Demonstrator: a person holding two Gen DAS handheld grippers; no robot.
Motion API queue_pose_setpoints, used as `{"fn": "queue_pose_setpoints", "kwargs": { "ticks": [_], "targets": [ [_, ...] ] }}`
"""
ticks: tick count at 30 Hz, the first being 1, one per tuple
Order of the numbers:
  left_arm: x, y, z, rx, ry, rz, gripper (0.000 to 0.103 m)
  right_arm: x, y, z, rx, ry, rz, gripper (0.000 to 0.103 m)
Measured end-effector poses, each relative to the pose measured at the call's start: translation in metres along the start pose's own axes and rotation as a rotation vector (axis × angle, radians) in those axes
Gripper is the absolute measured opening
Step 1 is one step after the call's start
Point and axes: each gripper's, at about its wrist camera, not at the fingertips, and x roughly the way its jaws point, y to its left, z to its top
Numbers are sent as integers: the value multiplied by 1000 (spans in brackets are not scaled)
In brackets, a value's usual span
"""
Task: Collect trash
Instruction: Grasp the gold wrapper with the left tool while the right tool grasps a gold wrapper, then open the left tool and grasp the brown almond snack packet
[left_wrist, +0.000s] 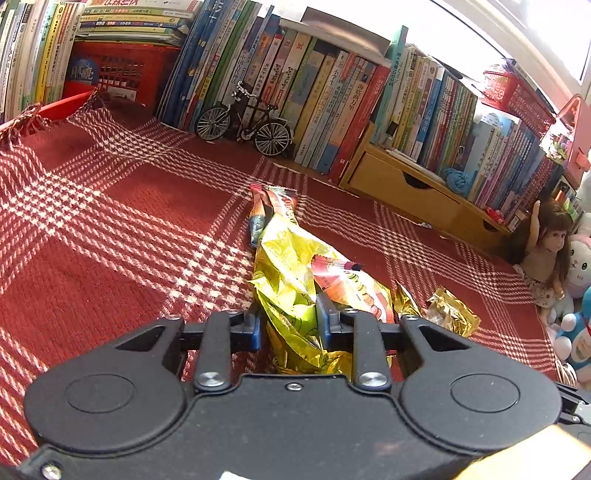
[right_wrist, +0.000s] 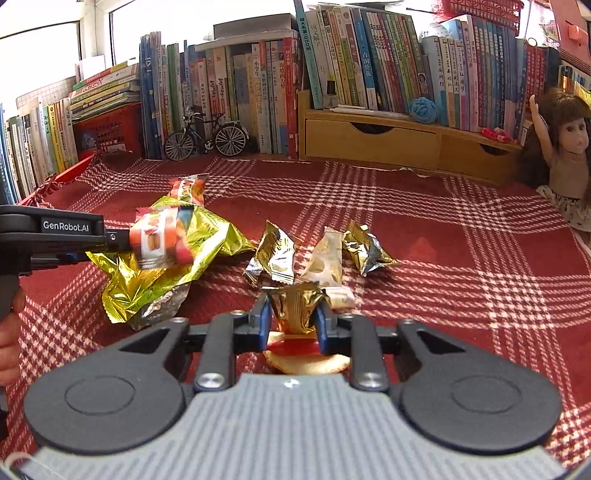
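A: Left hand-held gripper (left_wrist: 289, 317) clamped on yellow bag (left_wrist: 291, 273); its long axis runs straight ahead from the jaws, near end hidden.

B: Right hand-held gripper (right_wrist: 294, 317) clamped on gold wrapper (right_wrist: 295, 306), upright. Red plaid cloth (right_wrist: 443, 258); books (right_wrist: 369, 62) behind.

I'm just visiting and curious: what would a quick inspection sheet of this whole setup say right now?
Surface: red checked cloth.
Job's things: large yellow foil bag, orange snack packet, small gold wrapper, three more wrappers loose.
Clutter: round flat piece under right gripper.
Grippers: left gripper shut on yellow bag; right gripper shut on gold wrapper.
Cables: nothing seen.
Surroundings: books, toy bicycle, doll, wooden drawers.
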Motion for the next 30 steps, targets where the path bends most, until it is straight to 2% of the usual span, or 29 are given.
{"fn": "queue_pose_setpoints", "kwargs": {
  "ticks": [3,8,14,17,20,22,23,26,30],
  "targets": [
    [-17,-4,-6,52,-21,-14,23,-12,-2,-2,13,-33,13,27],
    [-52,-7,-13,83,-51,-65,22,-35,-6,-4,25,-64,41,27],
    [-89,-18,-26,212,-97,-48,26,-57,-7,-12,13,-69,58,27],
    [-101,-18,-30,238,-111,-14,33,-66,-9,-20,5,-59,58,27],
    [-110,-14,-32,252,-132,18,45,-74,-11,-29,-3,-48,56,27],
    [-117,-11,-32,245,-152,37,58,-78,-12,-34,-11,-46,52,27],
    [-120,-10,-32,242,-163,44,59,-80,-13,-36,-14,-45,50,28],
    [-128,-12,-34,259,-181,22,62,-85,-13,-40,-20,-45,47,28],
    [-121,-23,-42,315,-142,-47,74,-86,-13,-45,-20,-40,49,28]
  ]
}}
